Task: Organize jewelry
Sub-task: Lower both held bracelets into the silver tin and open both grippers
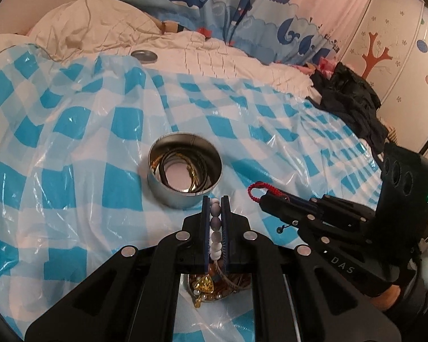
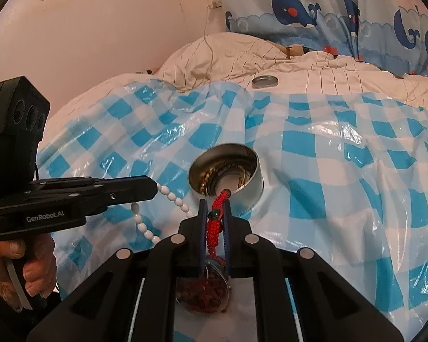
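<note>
A round metal tin [image 1: 185, 173] sits on the blue-and-white checked plastic sheet [image 1: 71, 131], holding gold and dark chains. My left gripper [image 1: 215, 199] is shut on a white bead bracelet [image 1: 216, 228], just in front of the tin. In the right wrist view the left gripper [image 2: 154, 189] is at left with the white beads [image 2: 171, 198] hanging from it. My right gripper [image 2: 214, 203] is shut on a red braided cord bracelet [image 2: 216, 219], its end near the tin [image 2: 228, 171]. The red cord [image 1: 255, 191] loops from the right gripper [image 1: 261, 199] in the left view.
A metal lid [image 1: 144, 55] lies on the white quilt [image 1: 214, 54] behind the sheet. A pillow [image 1: 94, 25] and whale-print curtain [image 1: 242, 8] stand at the back. Dark clothing [image 1: 353, 102] is heaped at right. A dish of mixed jewelry [image 1: 211, 286] sits under my left gripper, another dish with red pieces [image 2: 205, 293] under my right.
</note>
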The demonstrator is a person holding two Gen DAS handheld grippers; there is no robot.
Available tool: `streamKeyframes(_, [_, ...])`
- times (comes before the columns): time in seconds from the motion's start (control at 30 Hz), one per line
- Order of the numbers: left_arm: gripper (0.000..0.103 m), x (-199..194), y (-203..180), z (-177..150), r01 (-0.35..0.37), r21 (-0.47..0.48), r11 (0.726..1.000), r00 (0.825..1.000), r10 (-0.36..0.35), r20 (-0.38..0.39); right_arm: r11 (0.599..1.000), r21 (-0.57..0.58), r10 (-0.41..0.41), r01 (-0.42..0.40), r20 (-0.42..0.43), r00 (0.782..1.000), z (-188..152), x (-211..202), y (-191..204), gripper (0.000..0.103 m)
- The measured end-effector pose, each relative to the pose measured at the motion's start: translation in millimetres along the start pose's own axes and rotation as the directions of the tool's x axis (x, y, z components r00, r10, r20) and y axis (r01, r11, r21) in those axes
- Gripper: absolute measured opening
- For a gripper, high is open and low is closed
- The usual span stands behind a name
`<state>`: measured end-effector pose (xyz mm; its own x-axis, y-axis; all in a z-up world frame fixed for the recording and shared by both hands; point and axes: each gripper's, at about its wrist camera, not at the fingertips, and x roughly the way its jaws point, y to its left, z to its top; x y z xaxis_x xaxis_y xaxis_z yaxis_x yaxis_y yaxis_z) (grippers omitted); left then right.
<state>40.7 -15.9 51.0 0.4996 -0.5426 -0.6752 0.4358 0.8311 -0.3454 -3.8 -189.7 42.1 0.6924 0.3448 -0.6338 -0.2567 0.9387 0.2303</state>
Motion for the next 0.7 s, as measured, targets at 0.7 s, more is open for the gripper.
streamKeyframes(0.7, [0.009,76,33,35,-0.049,-0.225,0.973,0.999,0.045,-0.022,1.0,-0.004,0.013,-0.013,0.045,0.999,19,8,-9,0.011])
